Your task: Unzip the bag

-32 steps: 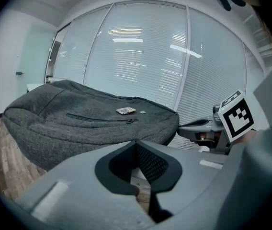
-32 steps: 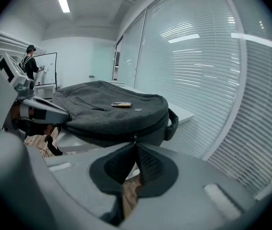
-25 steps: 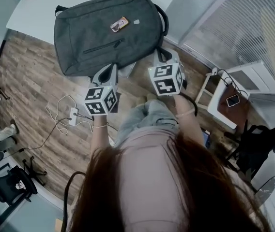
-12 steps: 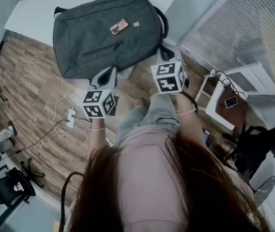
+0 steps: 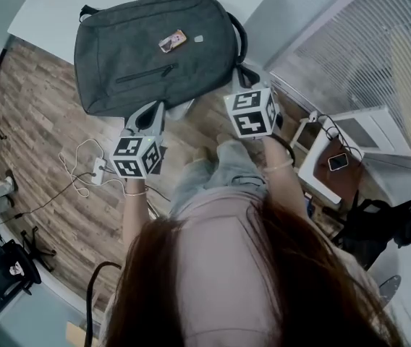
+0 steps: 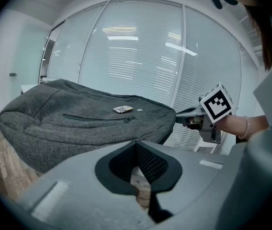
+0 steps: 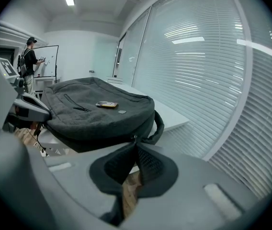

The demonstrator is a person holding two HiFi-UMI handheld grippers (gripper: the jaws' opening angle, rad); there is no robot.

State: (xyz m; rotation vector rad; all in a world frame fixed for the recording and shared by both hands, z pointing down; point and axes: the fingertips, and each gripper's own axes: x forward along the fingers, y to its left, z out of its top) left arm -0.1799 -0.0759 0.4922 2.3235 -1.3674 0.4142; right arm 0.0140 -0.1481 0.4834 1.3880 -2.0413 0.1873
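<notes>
The right gripper [image 5: 244, 79] has crept toward 12 o'clock, reaching the 4 o'clock corner of the dark grey fabric backpack [image 5: 155, 49] on the white table [image 5: 53, 9], jaws together and empty. The left gripper [image 5: 155, 108], also closed on nothing, sits at the bag's 6 o'clock edge. Unzipping looks unstarted.

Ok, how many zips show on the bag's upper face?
1: the pocket zip running across the middle of the bag. Side zips may be hidden.

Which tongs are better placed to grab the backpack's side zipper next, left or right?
Right, probably. A zipper pull on the backpack's side seam sits right at the right tongs' closed tips. The left tongs, also closed, face plain fabric with no pull nearby.
</notes>
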